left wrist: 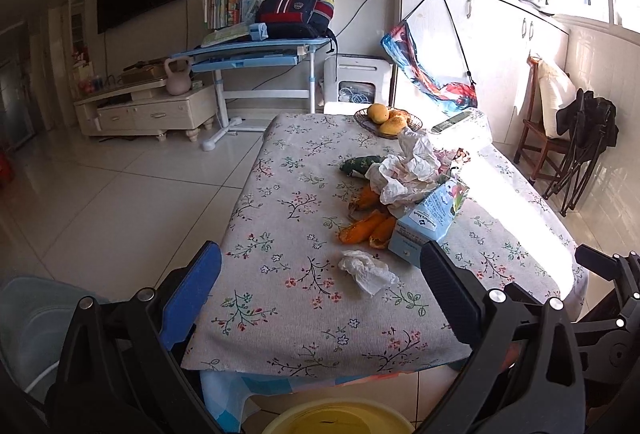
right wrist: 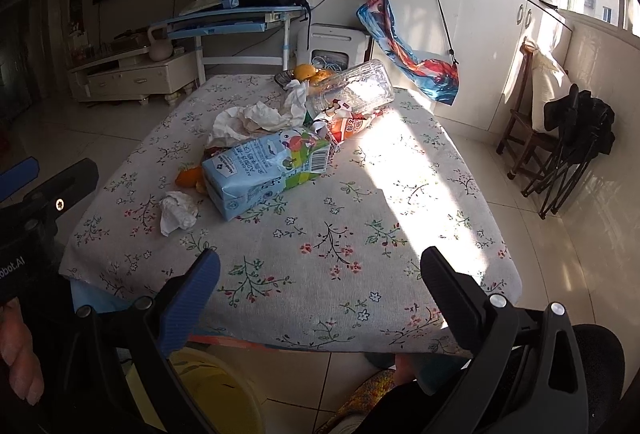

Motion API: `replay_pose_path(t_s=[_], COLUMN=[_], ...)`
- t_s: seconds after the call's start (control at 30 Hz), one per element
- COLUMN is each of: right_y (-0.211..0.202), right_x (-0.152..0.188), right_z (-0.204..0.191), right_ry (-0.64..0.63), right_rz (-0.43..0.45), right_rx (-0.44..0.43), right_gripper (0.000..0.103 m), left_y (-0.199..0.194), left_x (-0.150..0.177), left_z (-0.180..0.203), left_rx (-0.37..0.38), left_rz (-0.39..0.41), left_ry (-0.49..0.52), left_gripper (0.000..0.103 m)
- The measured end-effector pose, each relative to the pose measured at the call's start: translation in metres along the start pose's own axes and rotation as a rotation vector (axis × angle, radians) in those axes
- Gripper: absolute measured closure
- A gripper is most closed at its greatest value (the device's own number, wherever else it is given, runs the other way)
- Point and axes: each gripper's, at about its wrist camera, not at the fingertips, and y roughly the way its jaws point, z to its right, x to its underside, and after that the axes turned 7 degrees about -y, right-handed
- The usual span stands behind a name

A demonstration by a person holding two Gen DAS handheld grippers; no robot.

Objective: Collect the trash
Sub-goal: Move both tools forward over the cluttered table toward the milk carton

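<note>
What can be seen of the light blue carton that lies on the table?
The light blue carton is a paper drink box with cartoon pictures, printed text and a barcode near its top. It looks dented and lies on its side on the floral tablecloth. Orange peels lie against one side, and crumpled white paper rests at its upper end. A small crumpled tissue lies nearby, apart from it. No gripper touches it.

A small white crumpled tissue (left wrist: pixel 368 271) lies alone on the flowery tablecloth, just in front of the blue milk carton (left wrist: pixel 430 220), which lies on its side. Orange peels (left wrist: pixel 366 226) sit right beside the carton. Behind it are bigger crumpled white papers (left wrist: pixel 404 170) and a clear plastic bottle (right wrist: pixel 354 86) lying tipped over.
</note>
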Motion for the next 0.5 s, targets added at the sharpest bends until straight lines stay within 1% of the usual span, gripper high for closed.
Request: replay_pose_path(t_s=[0.23,0.5], right_y=[0.031,0.074], right_x=[-0.007,-0.037], right_z=[-0.002,-0.008], right_ry=[0.055,0.138], right_rz=[-0.044,-0.060], right_rx=[-0.039,-0.101], right_gripper=[0.007,0.007], left_y=[0.023,0.041], left_x=[-0.006,-0.002], left_z=[-0.006,-0.025], left_rx=[-0.021,-0.060], left_rz=[-0.002,-0.028], left_ry=[-0.011,-0.064], left_gripper=[0.006,0.006])
